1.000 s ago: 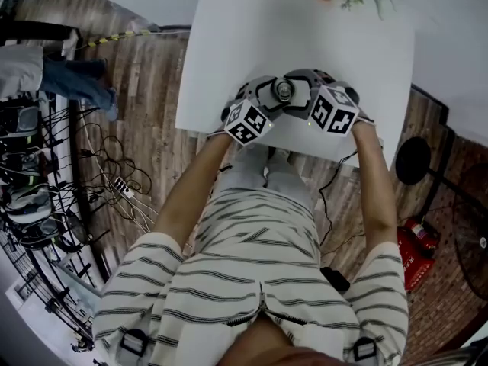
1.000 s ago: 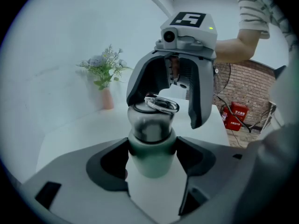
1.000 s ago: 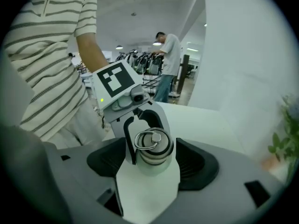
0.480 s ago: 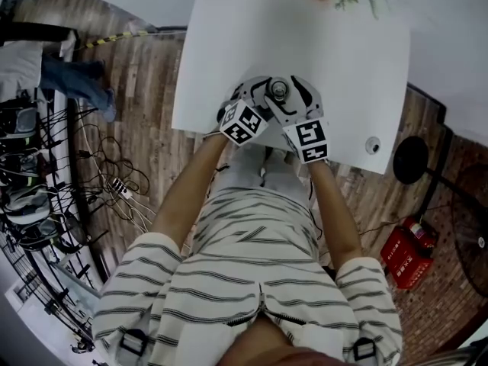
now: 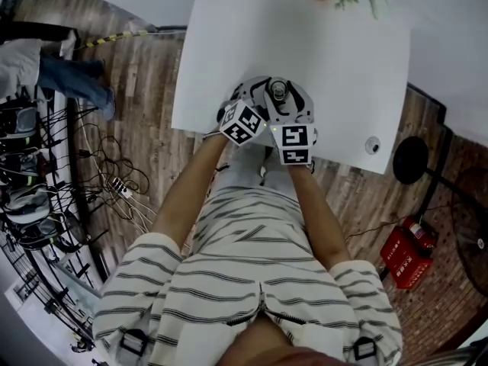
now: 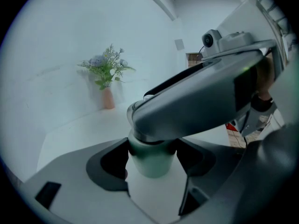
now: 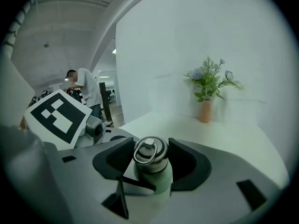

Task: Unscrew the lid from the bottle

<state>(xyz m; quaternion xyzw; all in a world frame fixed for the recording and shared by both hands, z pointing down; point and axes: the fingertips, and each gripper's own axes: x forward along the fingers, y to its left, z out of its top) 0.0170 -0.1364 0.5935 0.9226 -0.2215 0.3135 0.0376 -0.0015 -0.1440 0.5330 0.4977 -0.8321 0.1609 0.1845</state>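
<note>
Two grippers are on one bottle (image 6: pixel 150 166), which stands upright on the smooth white table (image 5: pixel 328 59) close to its near edge. The left gripper (image 6: pixel 153 154) has the body. Its broad grey moulded jaws curve in from either side and the black pads (image 6: pixel 114 161) are pressed against the pale green cylinder, matte and round-shouldered, just below the neck. That's a firm hold low down.

Up top, the right gripper (image 7: pixel 151 157) comes in over the left one, its grey arm crossing right above the bottle in the left gripper view. Its jaws have just been closing, and the lid (image 7: pixel 150 152) sits squarely between them. That lid is a stubby metal cap with a dull silver sheen and a flat wire ring folded down on its crown. Both dark pads (image 7: pixel 187 164) meet its sides in the right gripper view, so the cap is pinched with the jaws only part-way in. It is on the neck, level, with no gap showing beneath it.

From the head view the two tools huddle together, tips meeting at the shiny round cap, with bare forearms running back to a striped shirt (image 5: pixel 259 280).

Further back on the table a slim terracotta-coloured vase (image 7: pixel 204 111) holds a feathery spray of pale blue flowers (image 7: pixel 208 80), well apart from the bottle. A small round disc (image 5: pixel 372 145) lies near the table's right front corner. Wooden planks cover the floor (image 5: pixel 145 90) alongside.
</note>
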